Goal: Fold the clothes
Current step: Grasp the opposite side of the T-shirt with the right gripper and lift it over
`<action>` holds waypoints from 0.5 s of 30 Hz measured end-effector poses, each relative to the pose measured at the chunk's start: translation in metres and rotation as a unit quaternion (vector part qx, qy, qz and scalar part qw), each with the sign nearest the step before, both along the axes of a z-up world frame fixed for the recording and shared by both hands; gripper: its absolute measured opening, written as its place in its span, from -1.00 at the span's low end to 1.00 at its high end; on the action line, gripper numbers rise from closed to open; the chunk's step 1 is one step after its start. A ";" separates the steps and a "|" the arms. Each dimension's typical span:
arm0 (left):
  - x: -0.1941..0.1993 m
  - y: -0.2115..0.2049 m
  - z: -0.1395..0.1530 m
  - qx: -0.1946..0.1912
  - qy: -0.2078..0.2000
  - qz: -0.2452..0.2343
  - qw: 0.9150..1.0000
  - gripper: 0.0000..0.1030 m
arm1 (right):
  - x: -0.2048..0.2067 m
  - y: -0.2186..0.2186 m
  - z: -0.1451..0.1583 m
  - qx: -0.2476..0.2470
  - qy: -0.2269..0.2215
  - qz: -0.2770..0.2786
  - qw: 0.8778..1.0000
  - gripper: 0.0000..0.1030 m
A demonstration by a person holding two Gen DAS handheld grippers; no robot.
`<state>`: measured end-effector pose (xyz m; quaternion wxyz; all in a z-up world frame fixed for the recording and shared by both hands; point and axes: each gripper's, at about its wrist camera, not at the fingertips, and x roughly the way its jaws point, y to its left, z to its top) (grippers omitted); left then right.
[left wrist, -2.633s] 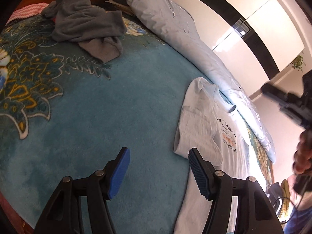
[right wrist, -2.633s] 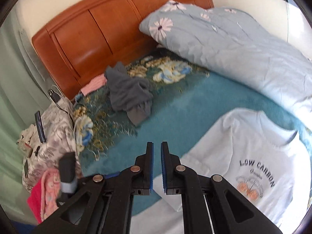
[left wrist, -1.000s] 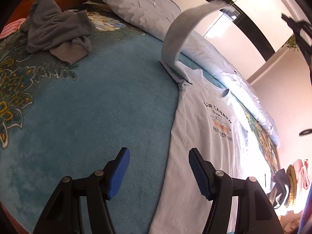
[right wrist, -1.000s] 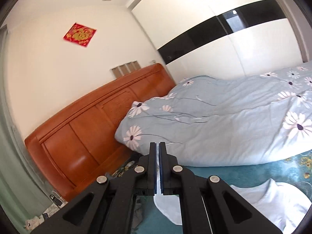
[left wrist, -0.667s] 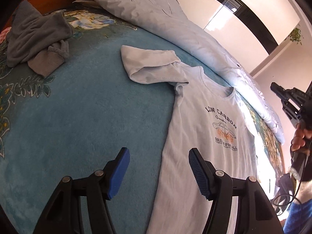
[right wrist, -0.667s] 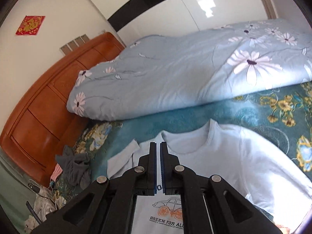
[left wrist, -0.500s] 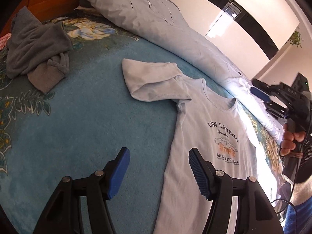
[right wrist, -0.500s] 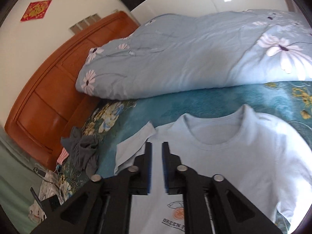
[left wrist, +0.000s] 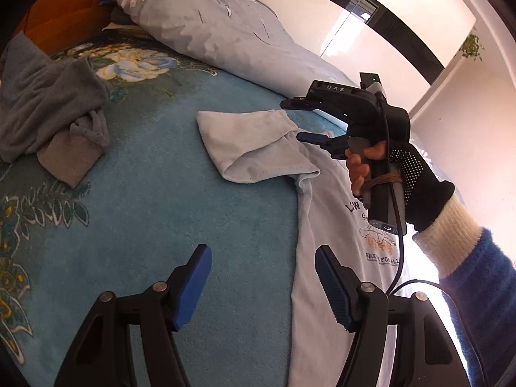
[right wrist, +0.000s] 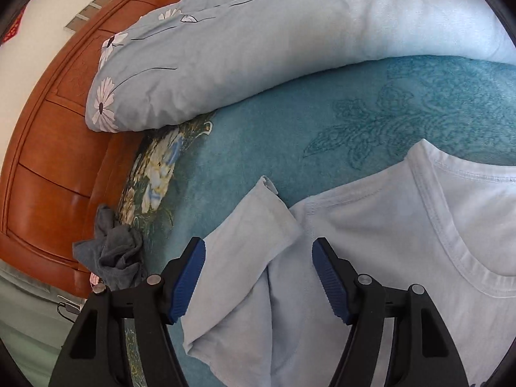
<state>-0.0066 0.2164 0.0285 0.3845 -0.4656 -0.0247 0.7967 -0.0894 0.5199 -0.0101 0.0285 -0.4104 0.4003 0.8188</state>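
A pale blue T-shirt (left wrist: 325, 258) lies flat, print side up, on the teal blanket (left wrist: 180, 213) of the bed, and its sleeve (left wrist: 254, 148) is spread out to the side over the blanket, a little crumpled. The left gripper (left wrist: 262, 285) hangs above the edge of the shirt body with its blue pads wide apart and nothing between them. The right gripper (right wrist: 258, 277), held by a hand (left wrist: 400, 180) in a black glove with a blue sleeve behind it, is low over the shoulder of the shirt; its jaws have just been opening, and they now stand apart on either side of the shirt sleeve without pressing on it. A crumpled grey garment (left wrist: 48, 119) lies well apart near the wooden headboard (right wrist: 54, 148). A light blue duvet with daisies (right wrist: 258, 42) is piled along the far side of the bed.
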 end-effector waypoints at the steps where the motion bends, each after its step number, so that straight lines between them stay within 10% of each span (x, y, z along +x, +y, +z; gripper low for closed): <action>1: -0.001 -0.002 0.002 0.004 0.008 0.004 1.000 0.37 | -0.003 -0.003 0.001 0.005 0.002 0.005 1.000 0.24; 7: -0.005 -0.024 -0.020 0.061 -0.052 0.035 0.996 0.37 | -0.018 -0.016 0.000 0.020 -0.005 0.021 1.000 -0.25; 13: -0.005 -0.031 -0.022 0.061 -0.064 0.039 0.995 0.37 | -0.033 -0.022 -0.011 0.017 -0.027 0.006 0.999 -0.29; 15: -0.004 -0.032 -0.021 0.058 -0.060 0.039 0.996 0.37 | -0.037 -0.024 -0.008 0.022 -0.029 0.006 0.999 -0.90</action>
